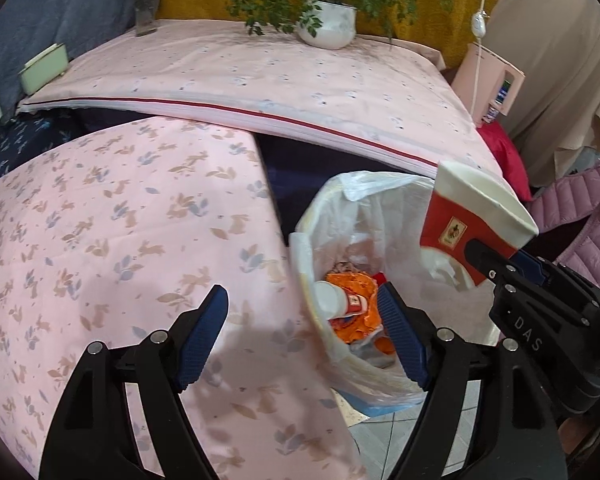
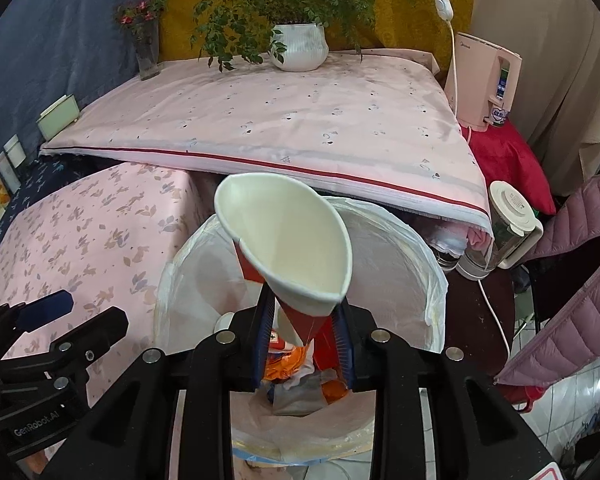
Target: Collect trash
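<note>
My left gripper (image 1: 302, 330) is spread wide with nothing between its 2 blue pads (image 1: 202, 334), hanging over the edge of the bunny-print pink cloth (image 1: 120, 240) with the trash bin (image 1: 320, 220) at about 3 o'clock from it. The bin has 1 white plastic liner (image 2: 400, 240), and inside I count 1 white bottle with a red label (image 1: 336, 300) plus a wad of orange wrapper (image 1: 360, 320); the rest down there is a crumpled mess I can't sort out, partly hidden behind my right-hand pad.

Moving right: my right gripper (image 2: 306, 344) is pinched narrow on 1 paper cup (image 2: 288, 244), red outside, white inside, squashed at its lower end into a cone shape. The cup sits right above the bin's opening, mouth tilted toward 11 o'clock in the right wrist view. From the left wrist view the same cup shows at 2 o'clock, and its bottom is cut off by the gripper's finger.

Farther back there's 1 potted plant (image 2: 300, 46) at 12 o'clock and 1 vase of flowers (image 2: 146, 48) at 10 o'clock on the pink table cover (image 2: 280, 120). At 2 o'clock, 1 pink water dispenser (image 2: 486, 84), and 1 kettle (image 2: 508, 228) at 3 o'clock, partly cut off by a purple puffer jacket (image 2: 572, 280).
</note>
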Tool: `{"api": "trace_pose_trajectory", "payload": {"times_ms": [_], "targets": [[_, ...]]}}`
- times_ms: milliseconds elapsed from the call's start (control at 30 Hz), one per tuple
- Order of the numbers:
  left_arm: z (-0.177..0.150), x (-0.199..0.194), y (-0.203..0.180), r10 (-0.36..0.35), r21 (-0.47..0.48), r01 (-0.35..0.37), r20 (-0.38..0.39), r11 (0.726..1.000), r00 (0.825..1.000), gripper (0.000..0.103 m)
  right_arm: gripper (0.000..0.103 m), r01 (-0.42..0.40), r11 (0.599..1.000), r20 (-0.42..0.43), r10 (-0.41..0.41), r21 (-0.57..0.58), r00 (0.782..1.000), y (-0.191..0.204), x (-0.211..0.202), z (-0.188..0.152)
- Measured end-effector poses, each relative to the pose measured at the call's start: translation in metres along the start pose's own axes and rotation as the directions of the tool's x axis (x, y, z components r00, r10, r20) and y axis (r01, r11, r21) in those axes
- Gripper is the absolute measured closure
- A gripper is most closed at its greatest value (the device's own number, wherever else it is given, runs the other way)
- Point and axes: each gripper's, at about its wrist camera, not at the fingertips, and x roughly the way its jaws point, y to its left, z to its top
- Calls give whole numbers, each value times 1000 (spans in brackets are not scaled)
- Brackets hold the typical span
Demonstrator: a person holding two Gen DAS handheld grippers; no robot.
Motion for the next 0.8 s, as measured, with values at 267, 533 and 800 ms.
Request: {"api": "trace_pose_trajectory", "payload": {"times_ms": [267, 533, 800], "targets": [[-7, -9, 17, 66, -21, -66, 22, 998, 998, 29, 55, -6, 999, 11, 7, -40, 1000, 18, -9, 1], [-19, -24, 34, 119, -49, -118, 20, 992, 993, 28, 47, -20, 995, -15, 19, -93, 1000, 39, -30, -13], [-40, -42, 50, 182, -70, -180, 21, 981, 983, 21, 25, -13, 993, -8, 12, -115, 1000, 49, -54, -30]]}}
